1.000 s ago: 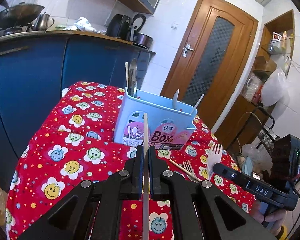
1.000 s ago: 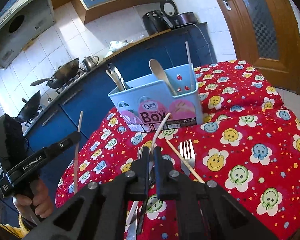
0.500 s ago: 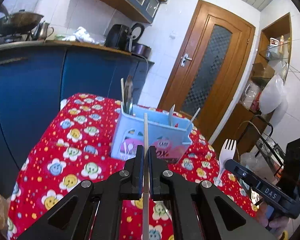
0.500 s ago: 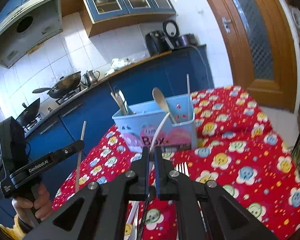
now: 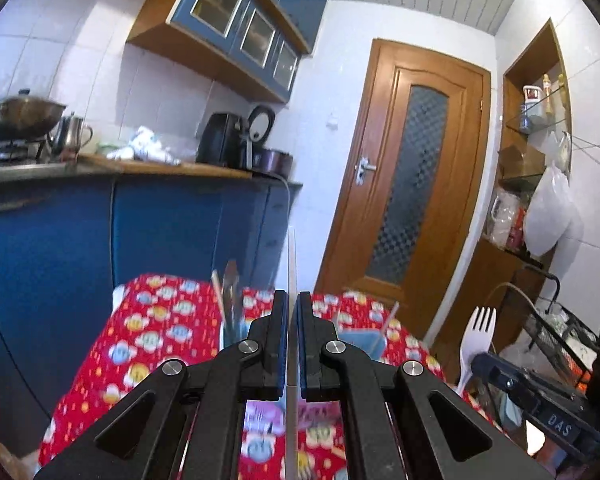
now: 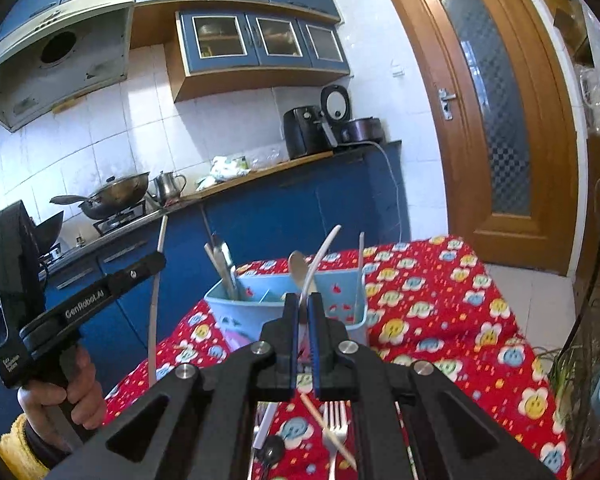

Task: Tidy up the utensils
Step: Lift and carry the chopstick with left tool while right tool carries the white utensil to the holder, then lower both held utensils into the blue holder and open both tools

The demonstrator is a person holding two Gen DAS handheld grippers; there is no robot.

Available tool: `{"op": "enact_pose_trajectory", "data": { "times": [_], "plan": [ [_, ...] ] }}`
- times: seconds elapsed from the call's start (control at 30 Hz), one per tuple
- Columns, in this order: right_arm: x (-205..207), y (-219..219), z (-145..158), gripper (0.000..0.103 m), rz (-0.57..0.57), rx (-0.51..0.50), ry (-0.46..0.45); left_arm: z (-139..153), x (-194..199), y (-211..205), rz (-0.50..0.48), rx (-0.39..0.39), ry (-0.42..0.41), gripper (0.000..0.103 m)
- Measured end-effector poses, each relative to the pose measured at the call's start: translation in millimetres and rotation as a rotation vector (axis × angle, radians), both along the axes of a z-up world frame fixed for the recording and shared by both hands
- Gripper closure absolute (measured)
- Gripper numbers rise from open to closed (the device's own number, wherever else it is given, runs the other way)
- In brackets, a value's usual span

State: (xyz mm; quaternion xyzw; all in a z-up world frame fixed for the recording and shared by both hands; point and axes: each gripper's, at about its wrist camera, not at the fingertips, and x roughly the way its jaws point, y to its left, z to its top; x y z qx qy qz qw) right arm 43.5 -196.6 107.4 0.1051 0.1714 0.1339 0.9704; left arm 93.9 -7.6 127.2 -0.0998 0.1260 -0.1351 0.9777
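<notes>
Kitchen, red-clothed bench (image 6: pixel 440 304): blue box (image 6: pixel 340 300) centre frame, directly beyond both tongs; left tongs (image 5: pixel 292 344) grip upright chopstick (image 5: pixel 291 256), right tongs (image 6: pixel 304 332) grip white fork (image 5: pixel 478 332).

Two forks (image 6: pixel 334 420), one utensil box (image 6: pixel 342 308)

box (image 6: pixel 286 300): compartments partly filled, upright utensils (image 6: pixel 222 268) at left, wooden spoon (image 6: pixel 298 270) mid, stick (image 6: pixel 360 268) at right | gaps open between them | worktop (image 6: pixel 440 320) right of box bare | near edge: metal fork (image 6: pixel 334 420) and chopstick (image 6: pixel 324 420) lie crossed
</notes>
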Motion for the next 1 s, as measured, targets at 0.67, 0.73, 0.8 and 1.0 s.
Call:
{"op": "enact_pose_trajectory", "data": {
  "times": [0.67,0.73,0.8,1.0],
  "plan": [
    [50.5,-5.5,20.3,0.097,-0.052,-0.072,-0.078,23.0,66.5,-16.2,0.095,-0.012,-0.188,0.099],
    [57.5,-5.0,19.9,0.097,-0.065,-0.079,-0.086,17.6,72.3,-14.7,0.132,-0.005,-0.206,0.099],
    [64.6,-3.6,20.0,0.097,-0.076,-0.091,-0.094,12.4,78.7,-15.2,0.157,0.01,-0.214,0.099],
    [78.3,1.6,20.5,0.097,-0.12,-0.149,-0.141,-7.8,90.5,-16.1,0.225,0.03,-0.242,0.099]
  ]
}}
